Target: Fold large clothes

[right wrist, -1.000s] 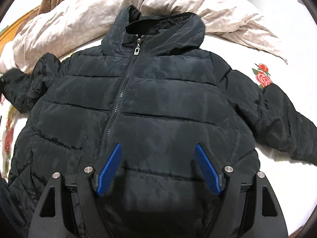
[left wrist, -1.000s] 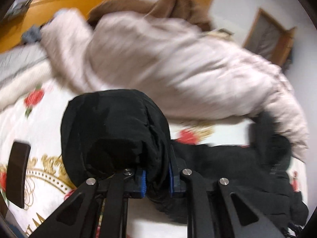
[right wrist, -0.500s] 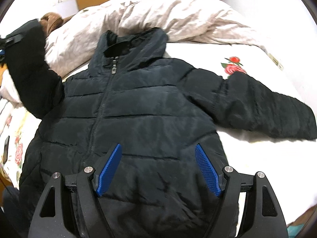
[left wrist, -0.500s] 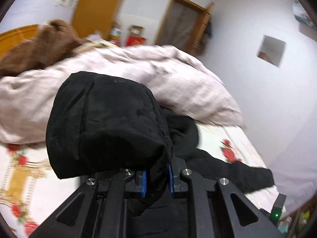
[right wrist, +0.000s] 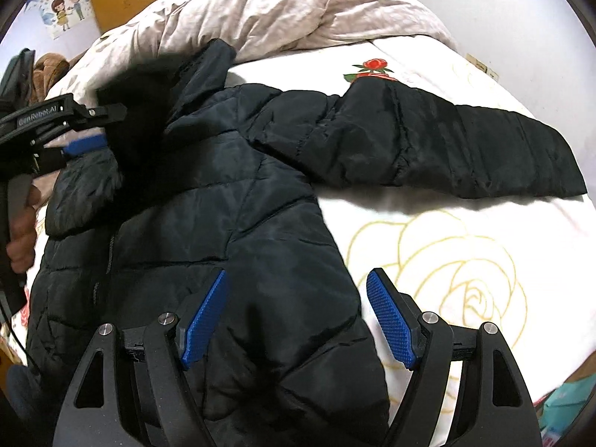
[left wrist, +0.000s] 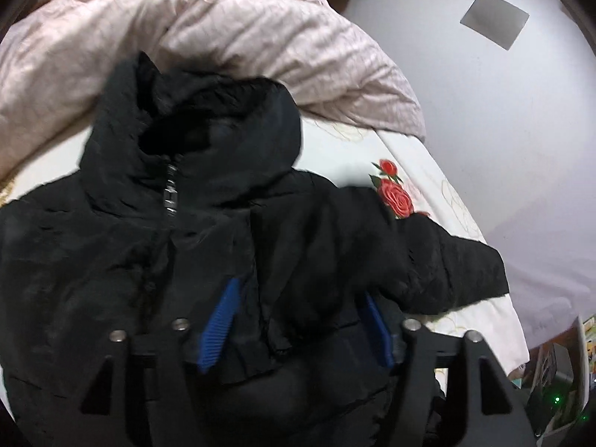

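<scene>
Both jaws gape, holding nothing, left gripper (left wrist: 298, 320) over the folded sleeve (left wrist: 320, 260), whose puffy fill may spring it open.

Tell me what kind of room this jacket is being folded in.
Most likely a home bedroom: the black jacket lies on a rose-printed bedsheet, a rumpled pink duvet is heaped behind it, and a cartoon couple poster hangs on the wall.

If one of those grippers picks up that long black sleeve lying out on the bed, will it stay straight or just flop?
Probably flop: the outstretched sleeve is soft quilted padding with stitched seams, which likely act as hinges. The other sleeve already lies bent over the jacket's chest. It looks puffy, so probably light for its bulk, and the sheeny shell may slip between the pads.
</scene>
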{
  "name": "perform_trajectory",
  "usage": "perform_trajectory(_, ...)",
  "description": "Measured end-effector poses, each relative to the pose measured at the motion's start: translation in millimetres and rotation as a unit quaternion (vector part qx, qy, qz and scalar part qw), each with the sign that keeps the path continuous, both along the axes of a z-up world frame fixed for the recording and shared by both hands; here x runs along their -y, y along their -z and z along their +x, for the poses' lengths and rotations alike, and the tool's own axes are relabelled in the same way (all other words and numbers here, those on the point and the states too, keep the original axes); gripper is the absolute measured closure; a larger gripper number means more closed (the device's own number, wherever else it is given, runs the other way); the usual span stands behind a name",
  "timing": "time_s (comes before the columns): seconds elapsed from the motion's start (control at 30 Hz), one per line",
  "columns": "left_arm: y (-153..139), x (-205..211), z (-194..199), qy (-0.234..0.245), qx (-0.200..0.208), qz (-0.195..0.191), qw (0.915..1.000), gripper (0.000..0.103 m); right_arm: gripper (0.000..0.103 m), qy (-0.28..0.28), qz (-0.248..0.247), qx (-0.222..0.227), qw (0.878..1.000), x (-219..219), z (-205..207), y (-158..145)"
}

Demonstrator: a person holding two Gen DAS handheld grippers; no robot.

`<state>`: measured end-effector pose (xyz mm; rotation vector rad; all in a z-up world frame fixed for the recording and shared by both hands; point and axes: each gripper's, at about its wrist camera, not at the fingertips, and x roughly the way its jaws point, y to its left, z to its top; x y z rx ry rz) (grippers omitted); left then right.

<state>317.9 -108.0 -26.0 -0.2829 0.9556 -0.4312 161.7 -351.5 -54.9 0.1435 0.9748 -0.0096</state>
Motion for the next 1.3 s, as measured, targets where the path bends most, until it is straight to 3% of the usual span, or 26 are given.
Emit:
perform_trajectory(0.23,-45,-16,-22,0.023,0.056,-0.03,0.9977,0.018,0.027,-0.005,0.017,0.036,0.999,-6,12,-17)
perform_trajectory(0.37,-51,-69,-25,-0.024,0.092,0.036,0.9948,0.017,0.027,-0.029,0.03,0.042,0.998,-26,35,-20)
perform_trajectory(0.47,-26,-127,-10,-0.1,0.059,0.083,0.9898,0.018,0.028,-0.06,0.031,0.043,0.997,-48,55,-16)
perform_trajectory(0.6,19,-192,4,-0.172,0.004,0.115,0.9784,0.029,0.049,-0.097,0.017,0.037,0.994,-81,93,-2)
perform_trajectory(0.7,47,-208,8,-0.186,-0.018,0.113,0.9758,0.029,0.053,-0.097,0.001,0.022,0.995,-91,126,17)
perform_trajectory(0.83,73,-195,13,-0.173,-0.028,0.119,0.9774,0.028,0.053,-0.072,-0.001,-0.011,0.997,-78,157,52)
perform_trajectory(0.93,75,-188,19,-0.169,-0.03,0.123,0.9775,0.023,0.053,-0.081,-0.019,-0.008,0.996,-78,165,56)
perform_trajectory(1.03,59,-191,16,-0.165,-0.032,0.116,0.9788,0.025,0.053,-0.075,-0.025,-0.013,0.997,-80,163,37)
perform_trajectory(1.13,32,-207,1,-0.165,0.01,0.087,0.9824,0.027,0.053,-0.08,-0.016,0.033,0.996,-79,154,7)
perform_trajectory(1.2,22,-215,5,-0.176,0.03,0.106,0.9782,0.027,0.053,-0.087,-0.016,0.04,0.995,-84,162,0)
perform_trajectory(1.3,36,-228,27,-0.193,0.006,0.109,0.9752,0.035,0.053,-0.085,-0.017,0.022,0.996,-91,190,12)
